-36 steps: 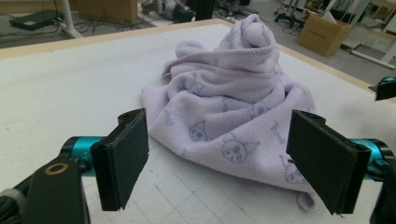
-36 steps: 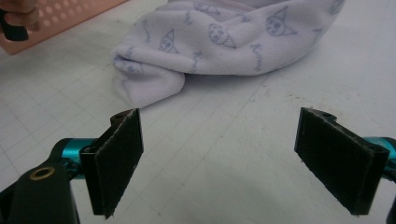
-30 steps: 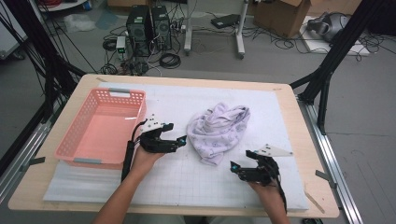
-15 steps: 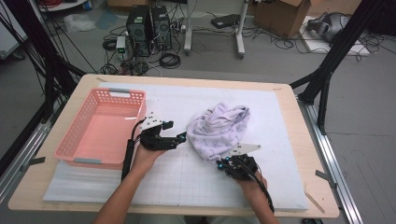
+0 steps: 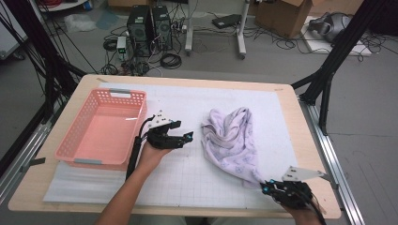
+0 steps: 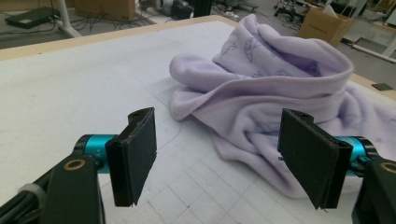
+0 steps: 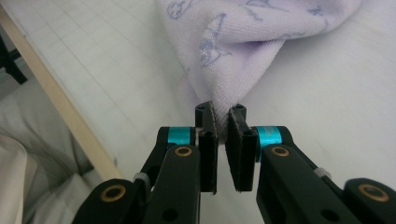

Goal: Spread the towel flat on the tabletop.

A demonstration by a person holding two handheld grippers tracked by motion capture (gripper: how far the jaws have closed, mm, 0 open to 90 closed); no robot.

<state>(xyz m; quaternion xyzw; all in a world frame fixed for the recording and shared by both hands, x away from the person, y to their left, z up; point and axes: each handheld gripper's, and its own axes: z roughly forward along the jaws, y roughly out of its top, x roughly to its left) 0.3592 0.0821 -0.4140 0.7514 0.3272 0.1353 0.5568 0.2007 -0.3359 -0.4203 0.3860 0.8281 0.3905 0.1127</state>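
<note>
A lavender towel point(image 5: 232, 140) with a faint print lies crumpled on the white grid mat point(image 5: 187, 183), one corner drawn out toward the front right. My right gripper point(image 5: 266, 187) is shut on that corner near the table's front right edge. In the right gripper view the pads point(image 7: 220, 116) pinch the cloth point(image 7: 243, 42), having closed on it within the last second. My left gripper point(image 5: 187, 138) stands open just left of the towel. Its jaws point(image 6: 219, 158) have just been closing a little, with nothing between the pads and the towel point(image 6: 280, 79) lying a short way ahead.
A pink plastic basket point(image 5: 70, 136) with nothing in it stands at the left of the table, close behind my left hand. The table's wooden edge point(image 7: 60, 102) runs right beside the right gripper. Black frame posts flank the table.
The right gripper went in to the towel's near edge, shut on a corner and pulled back to the front right, stretching the towel out. The left hand stayed put.
</note>
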